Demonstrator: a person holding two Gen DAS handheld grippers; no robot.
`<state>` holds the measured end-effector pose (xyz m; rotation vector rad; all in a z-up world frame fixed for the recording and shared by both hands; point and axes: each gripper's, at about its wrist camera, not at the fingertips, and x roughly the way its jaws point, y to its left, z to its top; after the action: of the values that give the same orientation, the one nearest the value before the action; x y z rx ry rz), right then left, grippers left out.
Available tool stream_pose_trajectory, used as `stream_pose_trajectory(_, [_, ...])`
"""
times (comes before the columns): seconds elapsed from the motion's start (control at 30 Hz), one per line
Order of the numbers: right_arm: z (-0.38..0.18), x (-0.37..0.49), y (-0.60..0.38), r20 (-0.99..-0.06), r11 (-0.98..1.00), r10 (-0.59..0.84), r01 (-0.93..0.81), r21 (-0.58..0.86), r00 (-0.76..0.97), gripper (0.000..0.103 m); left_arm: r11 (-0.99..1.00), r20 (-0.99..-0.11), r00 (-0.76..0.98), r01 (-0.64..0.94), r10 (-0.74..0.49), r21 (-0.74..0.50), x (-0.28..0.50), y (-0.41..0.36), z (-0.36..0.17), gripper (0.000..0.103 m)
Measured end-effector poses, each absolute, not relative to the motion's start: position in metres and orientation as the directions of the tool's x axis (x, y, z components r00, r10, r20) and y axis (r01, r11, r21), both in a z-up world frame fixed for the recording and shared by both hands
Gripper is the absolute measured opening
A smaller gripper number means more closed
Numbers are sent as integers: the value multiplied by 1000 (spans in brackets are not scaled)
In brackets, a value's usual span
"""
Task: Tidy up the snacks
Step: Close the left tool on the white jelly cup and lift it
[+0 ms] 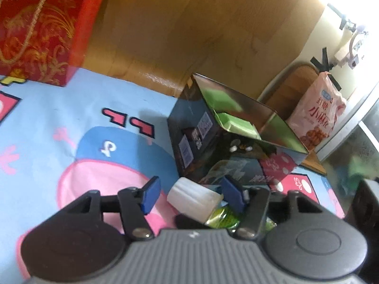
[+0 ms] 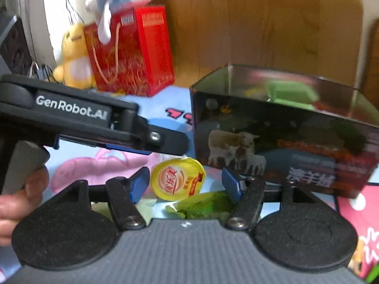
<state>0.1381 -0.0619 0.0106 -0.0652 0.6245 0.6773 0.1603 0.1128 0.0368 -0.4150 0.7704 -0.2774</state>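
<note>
While the left tool (image 1: 189, 195) hangs spread around a white ribbed jelly cup (image 1: 194, 198), the right tool (image 2: 187, 185) is spread too, the cup's yellow foil lid (image 2: 178, 179) between its blue pads, beside a dark open cardboard box (image 2: 284, 142) on the cartoon-print sheet (image 1: 71, 123).

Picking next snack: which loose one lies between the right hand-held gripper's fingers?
The yellow-lidded cup, tipped on its side; the green packets lie nearer the camera.

- Ahead of the right hand-held gripper (image 2: 186, 184), a glossy dark box (image 2: 284, 146) is showing a shiny lining.
- Between its fingers, a yellow foil-lidded cup (image 2: 178, 179) is gleaming.
- Behind, varnished wood panelling (image 1: 189, 28) is reflecting light.
</note>
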Motion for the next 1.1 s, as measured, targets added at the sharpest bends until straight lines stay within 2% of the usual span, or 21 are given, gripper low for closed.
stream_pose_trajectory(0.03, [13, 136, -61, -554, 779, 573, -612, 138, 604, 49, 870, -603, 683, 97, -412, -484, 161, 112, 34, 54])
stream_pose_trajectory(0.13, [20, 125, -66, -532, 787, 575, -597, 153, 622, 49, 868, -584, 700, 104, -411, -486, 148, 109, 39, 54])
stream_pose_trajectory(0.37, [41, 55, -85, -407, 802, 549, -597, 13, 730, 49, 848, -488, 738, 215, -466, -485, 93, 92, 68, 54])
stream_pose_trajectory(0.63, [28, 0, -128, -459, 836, 505, -547, 49, 731, 49, 833, -511, 669, 335, -539, -440, 43, 45, 54, 54])
stream_pose_trajectory(0.83, [10, -24, -142, -523, 843, 486, -534, 67, 701, 49, 838, -568, 615, 394, -546, -378, 11, 19, 38, 54])
stream_pose_trajectory(1.1, [6, -59, -141, -513, 826, 493, -563, 22, 703, 50, 835, -582, 600, 399, -550, -378, -24, 19, 35, 54])
